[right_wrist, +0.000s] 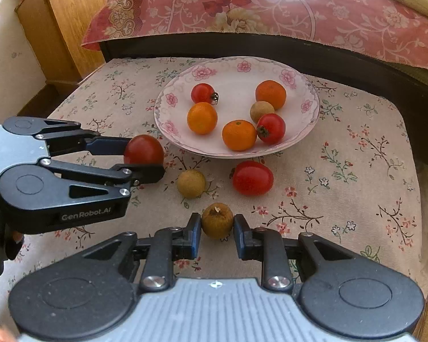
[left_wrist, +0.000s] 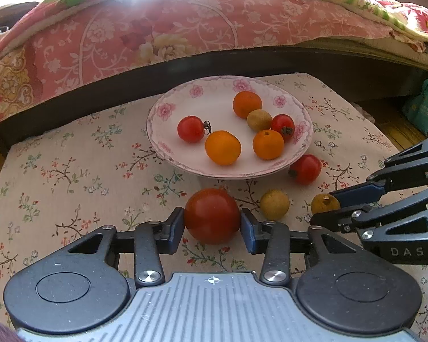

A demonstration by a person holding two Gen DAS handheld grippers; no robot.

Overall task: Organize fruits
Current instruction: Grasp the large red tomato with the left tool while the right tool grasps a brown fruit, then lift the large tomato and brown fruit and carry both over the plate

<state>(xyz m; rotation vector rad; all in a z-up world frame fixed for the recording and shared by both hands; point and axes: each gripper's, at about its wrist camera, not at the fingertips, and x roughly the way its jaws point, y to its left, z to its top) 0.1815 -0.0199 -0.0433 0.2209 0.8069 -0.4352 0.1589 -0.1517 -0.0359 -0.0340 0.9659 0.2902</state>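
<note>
Left wrist view: left gripper (left_wrist: 212, 222) has its blue-padded fingers (left_wrist: 176, 225) pressed on either side of a large red tomato (left_wrist: 211, 215), grasping it; whether it is lifted off the surface (left_wrist: 71, 176) or resting there cannot be told. Tomato skin smooth, glossy, round. Just beyond it to the right lies a loose longan (left_wrist: 274, 204), tan and matte. Further right, the right gripper (left_wrist: 326, 206) comes in from the side, fingers either side of a brownish longan (left_wrist: 324, 203). A second red tomato (left_wrist: 305, 169) sits against the near rim of the plate (left_wrist: 168, 111). Plate is white ceramic with a pink floral border, shallow; it holds three oranges, two small tomatoes and one longan. The surface is covered with cream ribbed cloth printed with small flowers. A bed (left_wrist: 157, 37) with a pink floral cover runs behind.

Right wrist view: right gripper (right_wrist: 217, 229) fingers (right_wrist: 195, 235) flank the brownish longan (right_wrist: 217, 220), rough-skinned with a stem scar on top; narrow gaps show on both sides, so the fingers are apart and not clamped on it. Longan rests on the surface (right_wrist: 342, 171). Left gripper (right_wrist: 144, 156) enters from the left, clenched on the large red tomato (right_wrist: 143, 149). Loose longan (right_wrist: 191, 183) and second red tomato (right_wrist: 252, 177) lie between the fingers and the plate (right_wrist: 299, 85). Wooden cabinet (right_wrist: 68, 22) at upper left.
</note>
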